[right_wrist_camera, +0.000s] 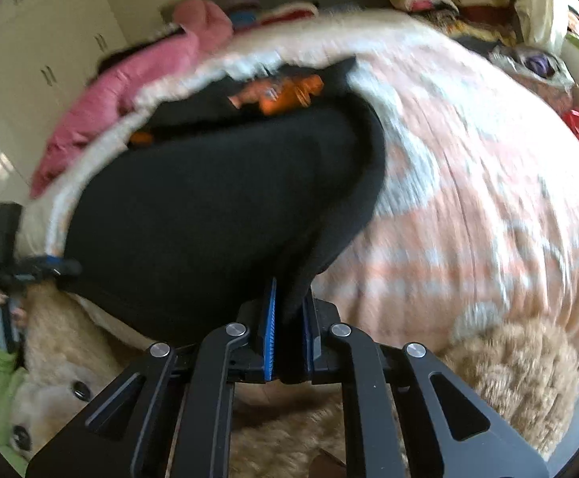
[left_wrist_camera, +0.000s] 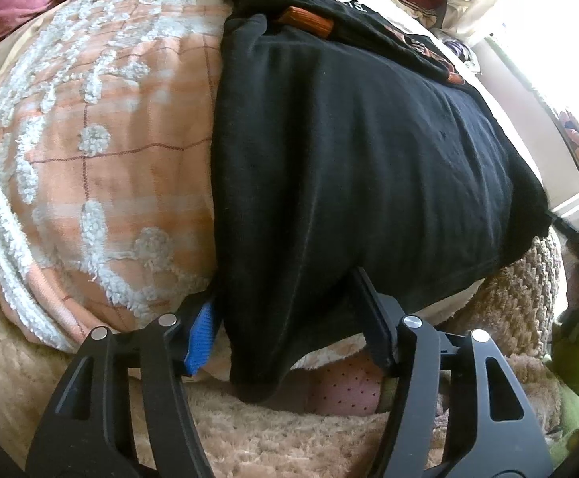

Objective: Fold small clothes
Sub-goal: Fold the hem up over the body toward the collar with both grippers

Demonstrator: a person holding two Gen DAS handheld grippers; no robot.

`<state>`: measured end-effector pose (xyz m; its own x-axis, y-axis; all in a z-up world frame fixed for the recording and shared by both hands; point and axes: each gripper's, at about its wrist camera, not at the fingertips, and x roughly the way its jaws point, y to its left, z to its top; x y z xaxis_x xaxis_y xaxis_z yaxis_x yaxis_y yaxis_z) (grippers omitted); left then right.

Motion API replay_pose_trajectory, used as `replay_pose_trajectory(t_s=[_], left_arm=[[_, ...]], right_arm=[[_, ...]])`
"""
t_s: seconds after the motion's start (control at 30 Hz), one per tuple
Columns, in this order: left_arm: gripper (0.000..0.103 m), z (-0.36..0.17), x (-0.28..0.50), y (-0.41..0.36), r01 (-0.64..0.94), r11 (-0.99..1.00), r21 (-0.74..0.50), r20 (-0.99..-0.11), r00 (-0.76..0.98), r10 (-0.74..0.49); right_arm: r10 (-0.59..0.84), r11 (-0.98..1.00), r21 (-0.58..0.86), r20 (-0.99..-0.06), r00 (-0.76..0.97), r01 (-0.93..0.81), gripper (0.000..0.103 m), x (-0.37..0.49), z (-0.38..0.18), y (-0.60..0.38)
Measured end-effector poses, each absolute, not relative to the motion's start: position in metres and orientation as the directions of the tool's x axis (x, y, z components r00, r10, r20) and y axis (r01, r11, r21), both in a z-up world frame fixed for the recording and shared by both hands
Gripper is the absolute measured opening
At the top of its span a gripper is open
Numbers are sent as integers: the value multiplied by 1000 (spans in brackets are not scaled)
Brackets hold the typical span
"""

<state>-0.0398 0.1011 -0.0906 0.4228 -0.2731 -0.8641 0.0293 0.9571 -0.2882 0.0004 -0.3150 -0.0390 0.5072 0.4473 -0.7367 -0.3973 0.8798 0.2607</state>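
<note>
The black garment [left_wrist_camera: 353, 159] lies lengthwise on the bed's peach blanket [left_wrist_camera: 102, 151], long axis running away from both grippers. The left gripper [left_wrist_camera: 289, 330] straddles its near hem, whether pinching is unclear; the right gripper [right_wrist_camera: 289, 330] is clamped on its corner.

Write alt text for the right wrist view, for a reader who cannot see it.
The right tool is shut on a corner of a black garment spread over a peach and white bedspread. At far left the left tool meets the garment's other corner. The picture is motion-blurred; pink bedding lies behind.
</note>
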Motion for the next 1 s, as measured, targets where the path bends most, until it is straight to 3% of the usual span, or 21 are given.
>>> replay_pose_trajectory(t_s=[0.07,0.23,0.47,1.0], left_arm=[[51,-90,-40,98,36,964,-265,-870,423,-255],[33,-87,-41,101,25,965,-261,-869,430,-246],[11,-77,-44,111,20,954,-301,-850,448,-277],[7,-33,-48,119,45,915,-401,-767,529,-362]], right_arm=[[467,873,270,-704,535,-407,10,1,-25,-315],[492,866,289,-636,594,-408,10,7,0,-319],[473,880,297,-616,630,-371,10,25,9,-319],[475,880,315,-561,678,-356,9,33,30,-324]])
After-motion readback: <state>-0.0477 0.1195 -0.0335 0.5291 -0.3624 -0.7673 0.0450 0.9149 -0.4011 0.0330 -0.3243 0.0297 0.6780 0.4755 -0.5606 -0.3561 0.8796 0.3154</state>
